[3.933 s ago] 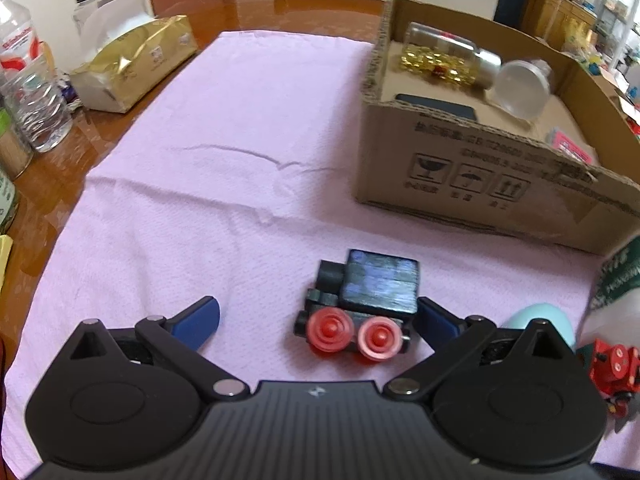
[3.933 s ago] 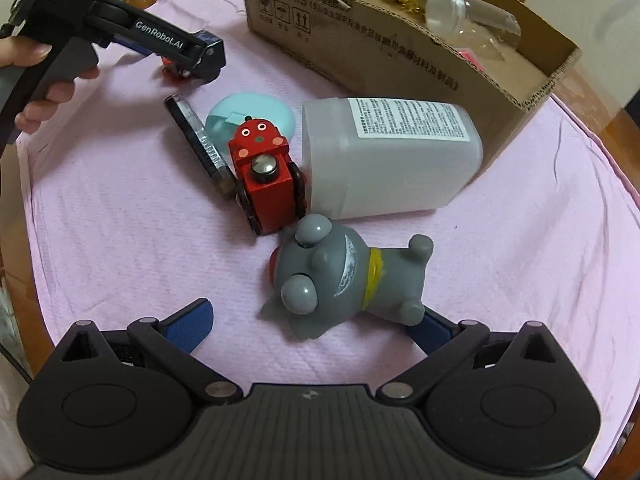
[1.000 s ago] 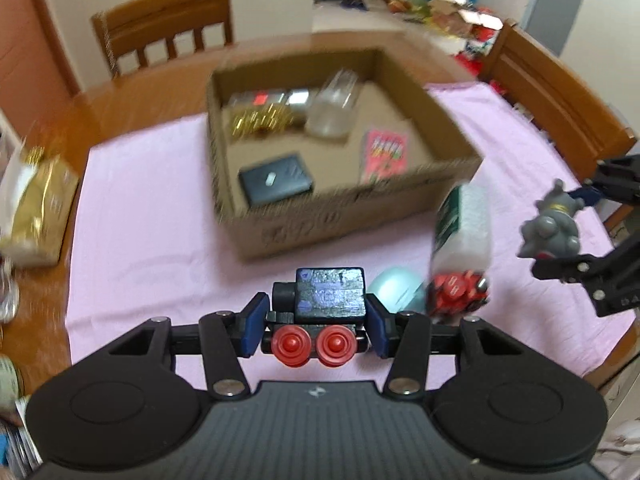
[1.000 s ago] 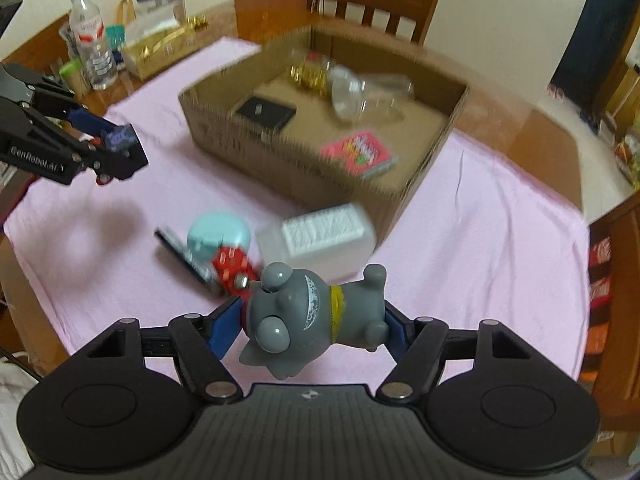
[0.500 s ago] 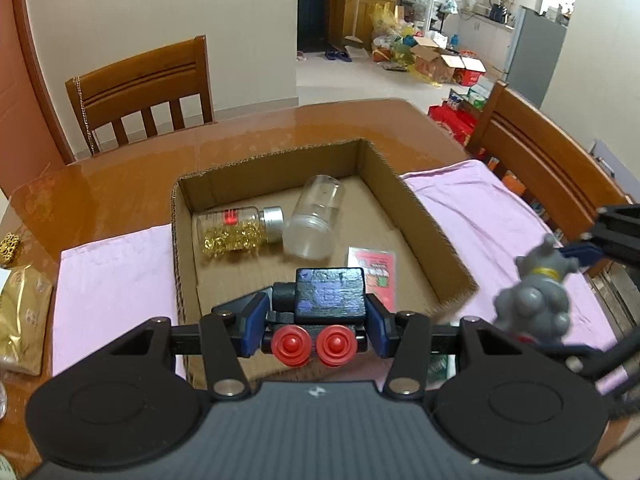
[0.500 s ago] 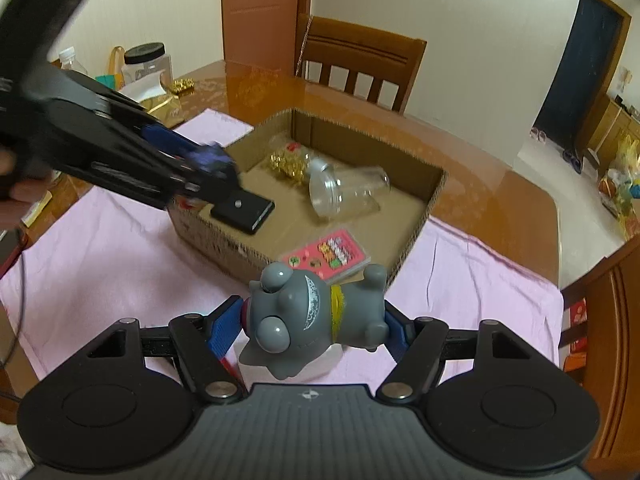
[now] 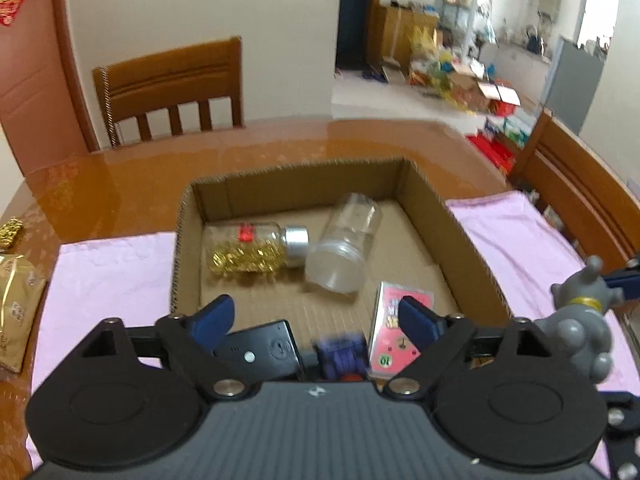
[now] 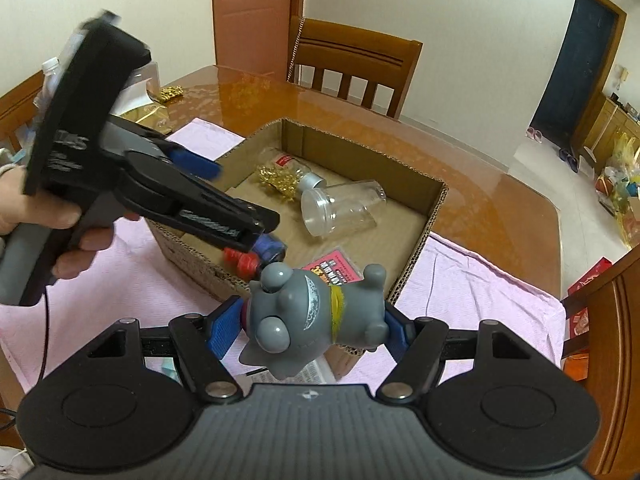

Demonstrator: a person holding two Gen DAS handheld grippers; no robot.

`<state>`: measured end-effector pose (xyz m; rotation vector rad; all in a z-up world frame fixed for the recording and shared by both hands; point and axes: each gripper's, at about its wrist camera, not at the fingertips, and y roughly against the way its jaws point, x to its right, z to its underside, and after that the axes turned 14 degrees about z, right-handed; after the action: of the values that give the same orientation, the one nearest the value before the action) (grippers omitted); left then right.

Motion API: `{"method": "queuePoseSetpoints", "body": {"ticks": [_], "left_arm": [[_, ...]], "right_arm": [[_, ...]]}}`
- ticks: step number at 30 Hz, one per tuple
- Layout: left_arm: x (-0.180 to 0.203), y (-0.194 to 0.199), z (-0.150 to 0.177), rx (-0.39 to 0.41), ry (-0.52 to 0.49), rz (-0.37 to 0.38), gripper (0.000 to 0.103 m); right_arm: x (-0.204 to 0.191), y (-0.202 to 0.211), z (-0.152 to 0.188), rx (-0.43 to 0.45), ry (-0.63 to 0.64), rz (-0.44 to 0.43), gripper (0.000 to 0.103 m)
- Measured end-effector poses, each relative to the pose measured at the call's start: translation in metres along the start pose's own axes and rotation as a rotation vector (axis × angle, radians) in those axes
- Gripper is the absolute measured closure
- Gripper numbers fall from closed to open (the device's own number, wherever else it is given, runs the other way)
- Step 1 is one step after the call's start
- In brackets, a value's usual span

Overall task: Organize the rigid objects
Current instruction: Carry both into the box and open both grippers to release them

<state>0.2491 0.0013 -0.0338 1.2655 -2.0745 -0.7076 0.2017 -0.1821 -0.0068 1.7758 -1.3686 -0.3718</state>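
Cardboard walls of the box (image 7: 456,236) lie ahead of and below both grippers. Furthest left, the left gripper (image 7: 316,320) hangs over the box's near edge, its jaws opening, blue pads clear of anything. The toy car (image 7: 343,356) is a blurred dark shape below and between them, seemingly dropping free; whether it has landed I cannot tell. Just left of it lies a black case (image 7: 260,350), just right a pink card pack (image 7: 394,328). Ahead sit a gold-filled jar (image 7: 248,250) and a clear jar (image 7: 344,248), both on their sides.

Risks, as I judge them: the car falls close to the near wall, so it could strike the rim or the case and bounce out onto the pink cloth (image 7: 108,276). It could also roll on its wheels.

To the right, the right gripper (image 8: 312,330) is clamped on the grey doll (image 8: 316,316), held beside the box, not yet over it. In the right view the left gripper's finger sits just ahead of the doll's head; moving in now could knock the two tools together.

The gripper's body cuts off the car's lower part. Its red wheels (image 8: 242,262) show only in the right view, and the near floor of the box is hidden.
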Motion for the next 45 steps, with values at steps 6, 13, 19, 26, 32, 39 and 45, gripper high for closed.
{"method": "queuePoseSetpoints", "body": {"ticks": [6, 13, 19, 26, 32, 39, 45], "left_arm": [[-0.007, 0.031, 0.008, 0.058, 0.026, -0.039, 0.002], [-0.017, 0.060, 0.028, 0.071, 0.083, -0.096, 0.002], [-0.022, 0.076, 0.050, 0.038, 0.087, -0.137, 0.002], [-0.028, 0.089, 0.065, 0.024, 0.099, -0.159, 0.002], [-0.033, 0.094, 0.071, 0.024, 0.111, -0.169, 0.002], [-0.031, 0.091, 0.073, 0.014, 0.113, -0.159, 0.002], [-0.027, 0.091, 0.075, 0.030, 0.120, -0.167, 0.002]], "right_arm": [[0.003, -0.014, -0.011, -0.009, 0.007, 0.008, 0.028], [0.009, -0.042, -0.037, -0.023, 0.022, 0.016, 0.028], [0.014, -0.066, -0.064, -0.029, 0.042, 0.022, 0.027], [0.013, -0.109, -0.084, -0.053, 0.082, 0.075, 0.019], [0.017, -0.111, -0.086, -0.022, 0.071, 0.118, 0.000], [0.021, -0.094, -0.075, -0.018, 0.038, 0.132, 0.000], [0.024, -0.079, -0.055, -0.041, -0.020, 0.146, 0.000]]}}
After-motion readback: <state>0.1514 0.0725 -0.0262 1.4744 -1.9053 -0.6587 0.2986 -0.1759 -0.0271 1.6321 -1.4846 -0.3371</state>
